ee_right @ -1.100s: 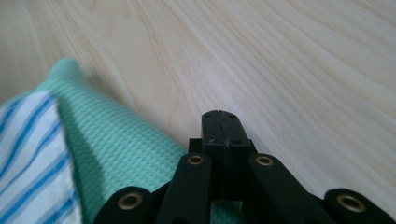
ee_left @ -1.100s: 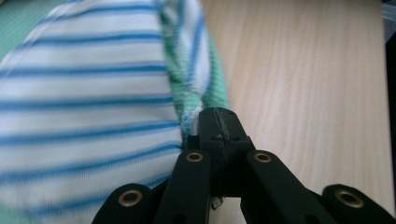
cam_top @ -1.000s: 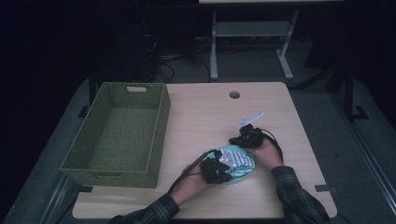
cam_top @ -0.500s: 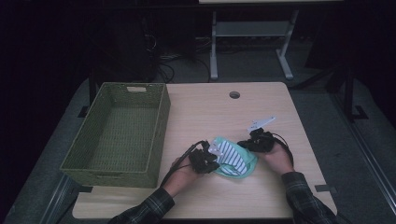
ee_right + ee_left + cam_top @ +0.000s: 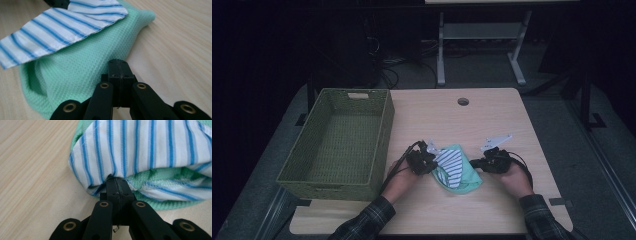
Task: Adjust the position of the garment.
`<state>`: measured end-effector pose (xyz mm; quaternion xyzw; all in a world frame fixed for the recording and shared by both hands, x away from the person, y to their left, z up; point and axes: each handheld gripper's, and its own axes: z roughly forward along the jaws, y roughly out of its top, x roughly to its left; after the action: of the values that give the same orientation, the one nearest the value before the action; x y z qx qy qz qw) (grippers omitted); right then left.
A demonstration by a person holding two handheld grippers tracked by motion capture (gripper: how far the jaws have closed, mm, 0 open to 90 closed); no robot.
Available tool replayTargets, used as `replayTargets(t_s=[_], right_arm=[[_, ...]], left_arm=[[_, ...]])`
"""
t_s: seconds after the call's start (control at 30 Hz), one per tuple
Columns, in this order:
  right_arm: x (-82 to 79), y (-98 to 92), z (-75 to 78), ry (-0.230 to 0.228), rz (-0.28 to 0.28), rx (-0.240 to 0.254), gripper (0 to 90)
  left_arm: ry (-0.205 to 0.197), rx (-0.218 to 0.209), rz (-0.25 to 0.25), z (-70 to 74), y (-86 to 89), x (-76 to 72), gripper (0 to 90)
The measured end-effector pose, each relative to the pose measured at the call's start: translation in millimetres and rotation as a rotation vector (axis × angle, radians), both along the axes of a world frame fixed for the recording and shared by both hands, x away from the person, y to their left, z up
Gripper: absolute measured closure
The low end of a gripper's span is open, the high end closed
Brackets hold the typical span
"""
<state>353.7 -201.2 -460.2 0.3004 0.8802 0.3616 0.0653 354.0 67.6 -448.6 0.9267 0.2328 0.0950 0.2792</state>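
Cloth (image 5: 455, 170), mint green with a blue-striped white layer, lies crumpled at the lower centre of the table (image 5: 447, 120), right of the green basket (image 5: 339, 140). Left gripper (image 5: 433, 161) pinches its striped edge; right gripper (image 5: 474, 163), jaws closed, rests against its green side.

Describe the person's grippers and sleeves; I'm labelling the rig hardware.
Both the left gripper and right gripper are black, with brass-ringed pivots on their jaws. Black cables loop off each. A grey three-cornered plate tops the right one. The sleeves are dark plaid.

plaid sleeves (image 5: 364, 222) — black jaws, brass-ringed screws (image 5: 104, 204).
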Motion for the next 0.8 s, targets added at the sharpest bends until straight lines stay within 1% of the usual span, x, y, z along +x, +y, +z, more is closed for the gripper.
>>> replayTargets(t_s=[0.07, 0.1, 0.13, 0.2, 0.23, 0.27, 0.3, 0.37, 0.43, 0.47, 0.5, 0.53, 0.6, 0.63, 0.67, 0.7, 0.73, 0.77, 0.8], right_arm=[[-2.7, -0.7, 0.3, -0.008, -0.004, 0.003, 89.6], [-3.2, -2.2, 0.6, -0.017, -0.006, 0.005, 87.7], [-4.0, -4.0, 1.7, -0.017, -0.018, 0.013, 84.7], [-4.9, -7.8, 3.3, -0.026, -0.040, 0.031, 79.6], [-5.0, -11.6, 3.4, -0.032, -0.048, 0.046, 75.3], [-6.0, -13.3, 3.3, -0.027, -0.062, 0.052, 71.8], [-6.9, -16.7, 2.3, -0.033, -0.075, 0.051, 66.3], [-8.5, -21.9, 0.2, -0.041, -0.094, 0.052, 58.4], [-9.8, -28.9, -2.0, -0.036, -0.116, 0.059, 52.2], [-10.4, -33.3, -3.5, -0.039, -0.127, 0.060, 47.8], [-11.4, -35.5, -3.9, -0.039, -0.137, 0.059, 45.2], [-13.0, -39.1, -4.7, -0.041, -0.148, 0.059, 42.4], [-15.8, -44.2, -5.1, -0.046, -0.169, 0.045, 35.9], [-16.7, -45.9, -5.3, -0.053, -0.175, 0.041, 32.8], [-18.2, -48.0, -5.6, -0.065, -0.181, 0.033, 29.5], [-19.5, -49.9, -6.0, -0.078, -0.188, 0.027, 27.4], [-20.8, -51.7, -6.3, -0.077, -0.195, 0.026, 26.2], [-22.5, -54.2, -7.3, -0.078, -0.206, 0.022, 24.1], [-23.5, -54.6, -7.8, -0.071, -0.217, 0.023, 22.8]], left_arm=[[0.000, -0.008, -0.001, 1.9, 0.9, 0.1, 89.0], [-0.002, -0.021, -0.001, 4.1, 1.6, -0.8, 88.3], [-0.003, -0.023, -0.005, 6.0, 2.4, -1.4, 87.4], [0.004, -0.043, -0.014, 11.6, 3.8, -3.5, 84.2], [0.000, -0.046, -0.018, 13.5, 4.2, -4.1, 81.7], [0.000, -0.057, -0.021, 16.3, 4.8, -5.2, 79.9], [0.001, -0.066, -0.024, 17.5, 4.9, -5.8, 76.7], [0.011, -0.072, -0.039, 20.7, 4.5, -6.4, 70.9], [0.004, -0.072, -0.050, 24.1, 3.2, -7.1, 64.2], [0.011, -0.072, -0.058, 25.1, 2.9, -6.6, 60.5], [0.033, -0.073, -0.072, 26.3, 1.7, -6.4, 57.5], [0.036, -0.068, -0.088, 27.2, 1.0, -6.3, 54.8], [0.041, -0.072, -0.098, 28.2, -0.4, -6.3, 49.8], [0.042, -0.078, -0.102, 28.2, -1.4, -6.2, 47.7], [0.046, -0.075, -0.109, 27.8, -2.2, -6.0, 45.6], [0.055, -0.064, -0.124, 27.4, -2.8, -5.2, 43.0], [0.055, -0.064, -0.124, 27.4, -2.8, -5.2, 39.9], [0.080, -0.061, -0.130, 23.0, -5.7, -4.4, 36.9], [0.092, -0.062, -0.130, 20.1, -7.6, -4.4, 35.8]])
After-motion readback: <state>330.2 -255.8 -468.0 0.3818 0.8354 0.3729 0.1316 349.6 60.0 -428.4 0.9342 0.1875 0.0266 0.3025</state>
